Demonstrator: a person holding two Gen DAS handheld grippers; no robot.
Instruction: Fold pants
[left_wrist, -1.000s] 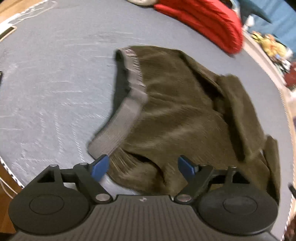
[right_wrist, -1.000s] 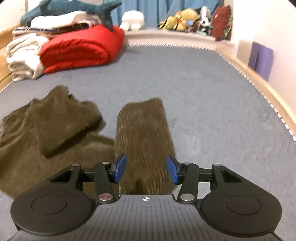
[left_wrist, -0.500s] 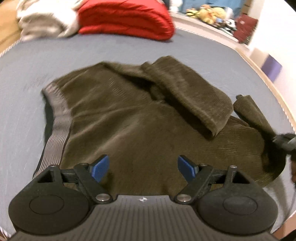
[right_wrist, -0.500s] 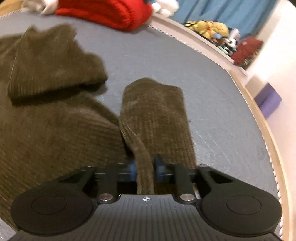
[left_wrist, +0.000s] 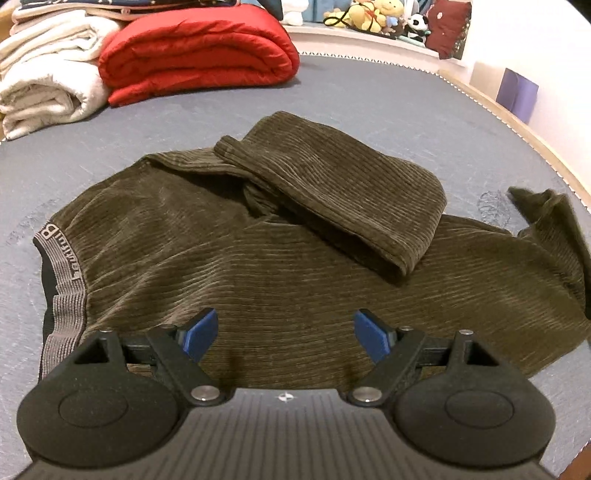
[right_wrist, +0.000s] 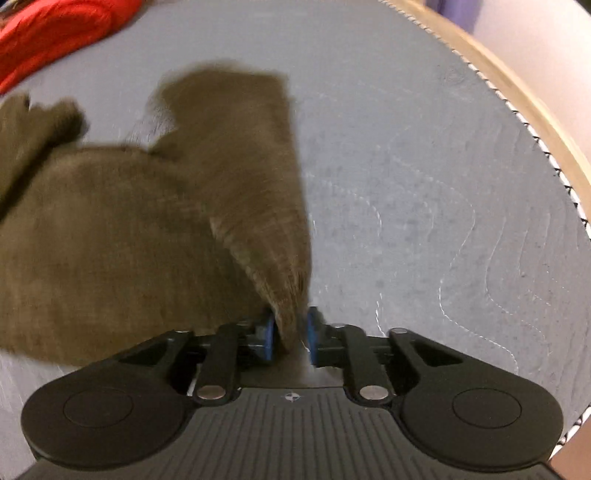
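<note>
Olive corduroy pants lie rumpled on the grey mattress, grey waistband at the left. One leg is doubled back over the seat. My left gripper hovers open over the near edge of the pants, nothing between its blue pads. The other leg runs away from my right gripper, its end bunched between the blue pads. Those jaws are opening: the cloth rests by the left pad and a sliver of mattress shows by the right one. That view is blurred.
A rolled red quilt and folded white blankets sit at the far left of the mattress. Soft toys line the far ledge. A wooden bed edge runs along the right, with a purple box beyond.
The left gripper swung from the waistband end round to face across the pants. The right gripper shut on the leg's end, dropped low toward the mattress, and its pads have since parted slightly.
</note>
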